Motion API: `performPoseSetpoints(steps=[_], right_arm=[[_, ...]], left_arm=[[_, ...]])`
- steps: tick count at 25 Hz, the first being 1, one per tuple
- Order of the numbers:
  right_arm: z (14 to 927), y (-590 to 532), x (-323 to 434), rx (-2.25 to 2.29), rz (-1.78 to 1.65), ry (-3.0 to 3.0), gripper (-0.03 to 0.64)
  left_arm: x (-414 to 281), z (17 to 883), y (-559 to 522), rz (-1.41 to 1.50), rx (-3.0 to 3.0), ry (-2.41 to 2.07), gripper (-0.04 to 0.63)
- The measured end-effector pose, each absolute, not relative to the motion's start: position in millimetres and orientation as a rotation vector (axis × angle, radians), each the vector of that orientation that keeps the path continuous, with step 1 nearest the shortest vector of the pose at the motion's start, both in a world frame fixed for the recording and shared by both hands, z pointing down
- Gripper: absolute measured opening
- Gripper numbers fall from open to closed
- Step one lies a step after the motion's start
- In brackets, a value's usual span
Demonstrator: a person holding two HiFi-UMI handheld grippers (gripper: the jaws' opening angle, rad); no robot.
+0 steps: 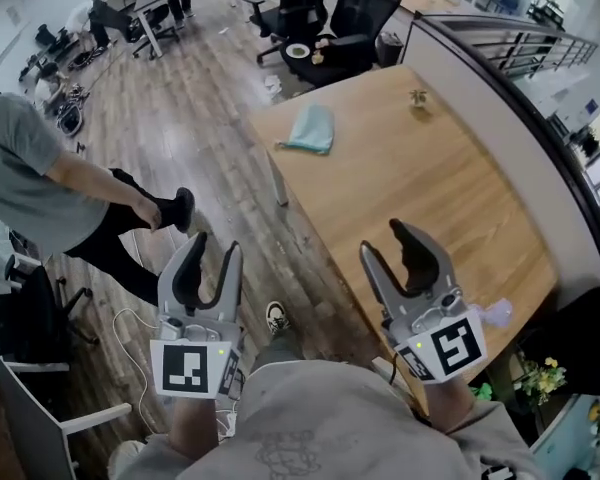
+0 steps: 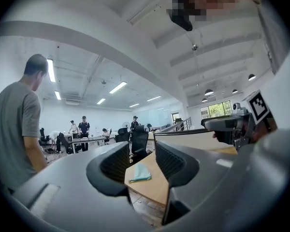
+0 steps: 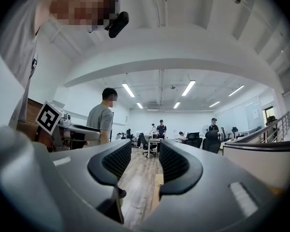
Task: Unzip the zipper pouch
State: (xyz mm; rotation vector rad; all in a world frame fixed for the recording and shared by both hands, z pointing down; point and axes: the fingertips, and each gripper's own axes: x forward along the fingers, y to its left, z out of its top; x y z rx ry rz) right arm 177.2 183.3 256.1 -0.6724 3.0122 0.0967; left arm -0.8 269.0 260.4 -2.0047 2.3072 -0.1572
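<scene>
Near the table [image 1: 430, 188] edge lies the pouch [image 1: 310, 128]; my wide, empty left gripper [image 1: 213, 250] and right gripper [image 1: 382, 240] may shove it off.

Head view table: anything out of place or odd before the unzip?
Nothing looks spilled or damaged. The teal pouch lies close to the edge at the far corner of the table, well away from the left gripper and right gripper, both open and empty. A small item near the far edge is too small to identify.
</scene>
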Motion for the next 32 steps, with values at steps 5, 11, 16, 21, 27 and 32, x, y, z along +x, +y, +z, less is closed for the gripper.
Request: performPoseSetpoints(steps=[5,11,16,21,27,32], right_arm=[[263.1,147.1,117.0,-0.765,0.074,3.037,0.166],[276.5,108.1,54.3,-0.896,0.048,3.059,0.166],[286.7,82.5,25.7,-0.947,0.021,3.079,0.166],[295.0,51.5,9.4,-0.983,0.003,3.095,0.166],[313.5,-2.7,11.4,-1.090,-0.069,3.072,0.166],[332.0,-48.7,12.4,-1.111,-0.118,3.103,0.166]], left_arm=[[-69.5,264.1,233.6,-0.179,-2.058,2.287,0.170],[-148.3,265.8,197.1,-0.175,-2.124,2.242,0.170],[-175.7,271.0,165.2,-0.149,-2.191,2.211,0.170],[-184.0,282.1,123.9,-0.160,-2.272,2.156,0.170],[-183.2,300.0,57.8,-0.218,-2.371,2.093,0.170],[-177.1,307.4,-4.8,-0.268,-2.420,2.028,0.170]])
